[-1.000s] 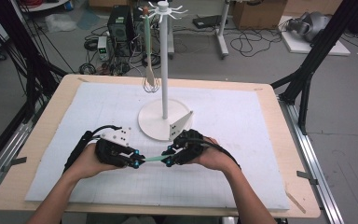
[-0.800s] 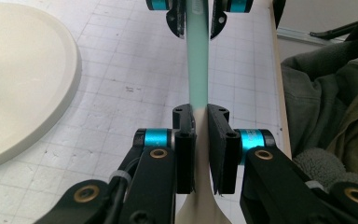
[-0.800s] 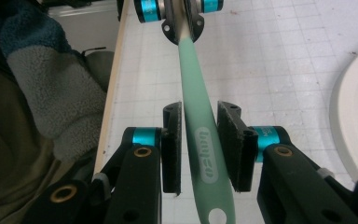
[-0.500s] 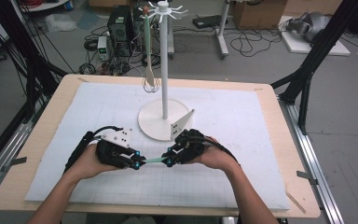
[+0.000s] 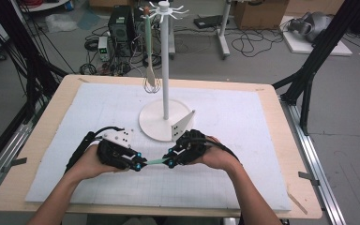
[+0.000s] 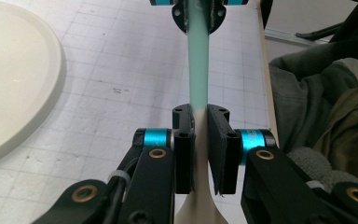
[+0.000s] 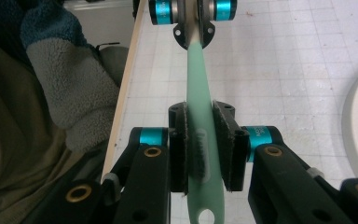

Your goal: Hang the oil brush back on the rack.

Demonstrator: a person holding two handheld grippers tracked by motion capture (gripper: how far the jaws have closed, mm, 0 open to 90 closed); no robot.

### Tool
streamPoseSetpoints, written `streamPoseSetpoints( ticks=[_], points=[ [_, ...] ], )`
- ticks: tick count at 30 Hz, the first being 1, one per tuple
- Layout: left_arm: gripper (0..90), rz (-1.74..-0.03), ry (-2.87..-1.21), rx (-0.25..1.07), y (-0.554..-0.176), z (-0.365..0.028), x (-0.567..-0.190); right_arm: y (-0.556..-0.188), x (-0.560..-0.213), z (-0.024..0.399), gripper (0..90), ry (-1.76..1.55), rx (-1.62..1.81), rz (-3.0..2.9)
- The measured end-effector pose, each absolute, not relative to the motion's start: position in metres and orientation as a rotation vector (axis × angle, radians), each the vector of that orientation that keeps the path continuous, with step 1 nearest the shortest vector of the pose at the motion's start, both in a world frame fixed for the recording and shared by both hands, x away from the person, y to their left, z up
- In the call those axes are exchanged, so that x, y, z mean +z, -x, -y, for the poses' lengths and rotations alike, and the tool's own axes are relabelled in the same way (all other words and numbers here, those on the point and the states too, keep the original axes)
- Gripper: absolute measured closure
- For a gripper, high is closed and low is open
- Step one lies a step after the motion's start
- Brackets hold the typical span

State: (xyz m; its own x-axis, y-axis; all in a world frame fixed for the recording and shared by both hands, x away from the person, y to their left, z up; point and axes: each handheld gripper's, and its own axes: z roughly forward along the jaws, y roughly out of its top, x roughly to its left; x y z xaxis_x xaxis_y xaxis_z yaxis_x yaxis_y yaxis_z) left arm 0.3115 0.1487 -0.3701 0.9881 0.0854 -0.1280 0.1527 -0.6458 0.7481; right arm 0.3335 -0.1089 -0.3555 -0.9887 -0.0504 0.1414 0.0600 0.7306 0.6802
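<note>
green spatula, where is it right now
The green spatula hangs level just above the white mat at the table's near edge, between the left gripper and right gripper, just in front of the stand's round base.

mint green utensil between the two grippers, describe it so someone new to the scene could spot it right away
Start at the white stand on the gridded white mat; nearer the person, the left gripper and right gripper face each other. The mint green utensil bridges them, one end clamped in each. Unlike the whisk hanging on the stand, it lies level and slim.
</note>
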Motion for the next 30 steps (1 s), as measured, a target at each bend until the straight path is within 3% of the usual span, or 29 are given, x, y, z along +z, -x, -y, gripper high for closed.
streamPoseSetpoints(
  ticks=[8,15,20,30],
  points=[
    [76.3,-0.185,-2.281,-0.143,-0.314,-0.140,-0.372,-0.329,-0.352,0.101,76.9,-0.040,-1.091,2.826],
    [81.4,-0.150,-2.311,-0.113,-0.312,-0.139,-0.371,-0.330,-0.352,0.100,75.7,0.028,-1.096,2.787],
    [81.8,-0.153,-2.298,-0.054,-0.311,-0.143,-0.368,-0.338,-0.352,0.107,66.0,0.173,-1.139,2.698],
    [83.3,-0.155,-2.297,-0.056,-0.311,-0.142,-0.368,-0.341,-0.350,0.110,82.6,0.177,-1.161,2.660]
  ],
)
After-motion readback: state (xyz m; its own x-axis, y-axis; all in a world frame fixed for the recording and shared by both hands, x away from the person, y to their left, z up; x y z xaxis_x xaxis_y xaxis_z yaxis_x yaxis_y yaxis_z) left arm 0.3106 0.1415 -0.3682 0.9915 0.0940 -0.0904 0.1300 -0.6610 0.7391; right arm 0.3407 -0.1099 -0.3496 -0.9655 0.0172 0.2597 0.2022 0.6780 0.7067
